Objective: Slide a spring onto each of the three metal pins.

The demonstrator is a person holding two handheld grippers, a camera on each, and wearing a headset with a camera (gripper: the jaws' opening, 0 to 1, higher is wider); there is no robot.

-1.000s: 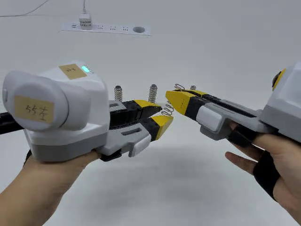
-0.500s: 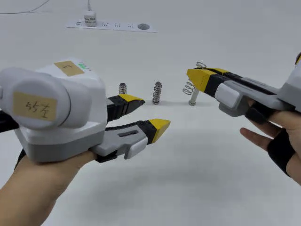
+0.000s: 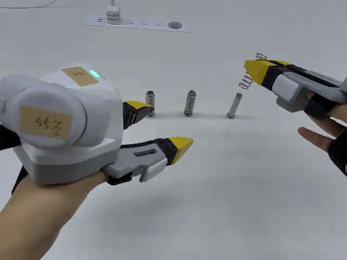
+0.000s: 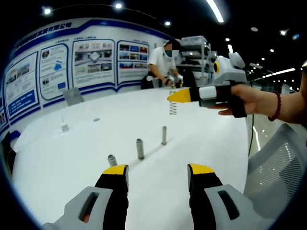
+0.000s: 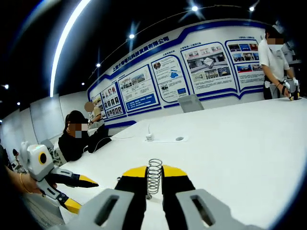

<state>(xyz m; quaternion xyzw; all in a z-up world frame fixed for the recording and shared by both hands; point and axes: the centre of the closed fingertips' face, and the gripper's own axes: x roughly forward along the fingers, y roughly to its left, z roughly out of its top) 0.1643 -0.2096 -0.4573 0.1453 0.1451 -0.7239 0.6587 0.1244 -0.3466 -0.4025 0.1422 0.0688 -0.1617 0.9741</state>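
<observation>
Three pins stand in a row: left pin [image 3: 150,104], middle pin [image 3: 190,103] and, at its 3 o'clock, bare pin [image 3: 233,106]. Three springs: one on each of the first two pins, plus a loose spring [image 3: 246,81] at the bare pin's 1 o'clock. Two grippers: left gripper [image 3: 168,124], right gripper [image 3: 254,67]. One power strip [image 3: 138,23].

Left gripper [image 3: 167,125] is held low in the left hand [image 3: 54,203] with jaws spread apart; right gripper [image 3: 252,67] is held higher, clamped on a spring [image 3: 246,81].
</observation>
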